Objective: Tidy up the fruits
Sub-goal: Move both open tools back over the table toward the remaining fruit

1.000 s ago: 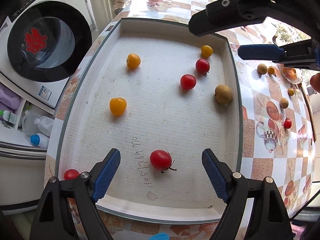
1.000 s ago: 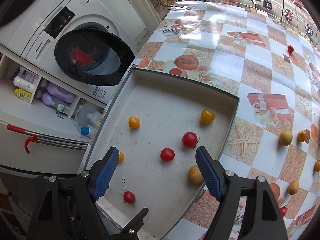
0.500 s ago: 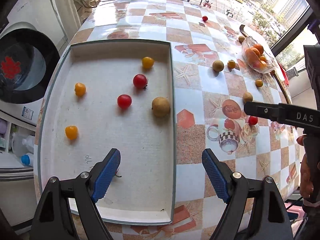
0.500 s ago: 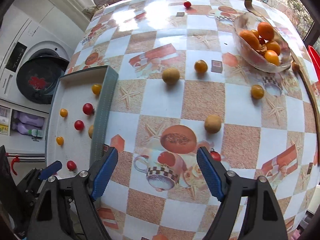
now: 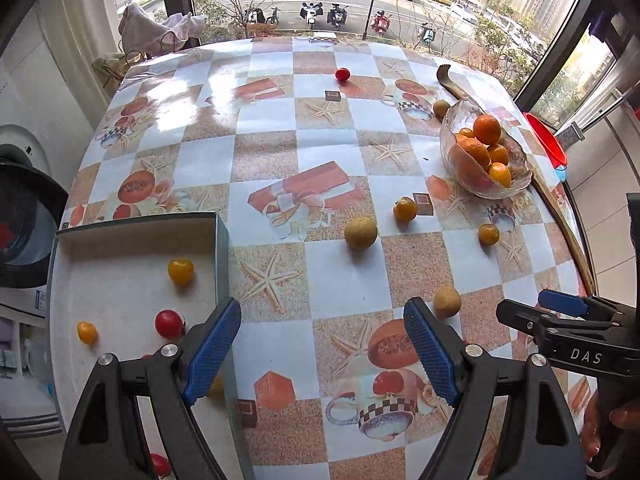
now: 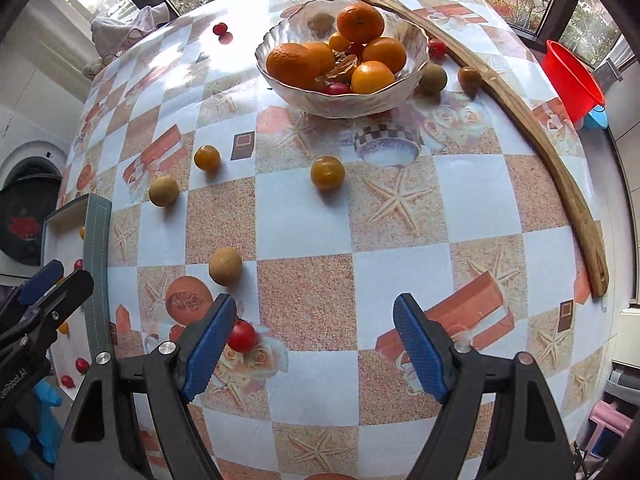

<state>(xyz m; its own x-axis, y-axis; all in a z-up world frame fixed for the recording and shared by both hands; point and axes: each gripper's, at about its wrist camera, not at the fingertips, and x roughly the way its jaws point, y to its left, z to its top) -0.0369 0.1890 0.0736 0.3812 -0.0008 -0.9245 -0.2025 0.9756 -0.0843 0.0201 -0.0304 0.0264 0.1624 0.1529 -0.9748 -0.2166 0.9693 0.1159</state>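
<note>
Both cameras swung off the tray toward the table's far end; 0.5 s ago the tray filled the left view, now only its corner shows.

Left wrist: left gripper fingers apart, nothing between them, hovering over the table beside the tray. Tray holds a yellow cherry tomato and red cherry tomato. Glass bowl of oranges far right.

Right wrist: right gripper fingers apart, empty. Loose red tomato sits on the table just beside the left finger pad; contact unclear. Brown longan just ahead.
</note>
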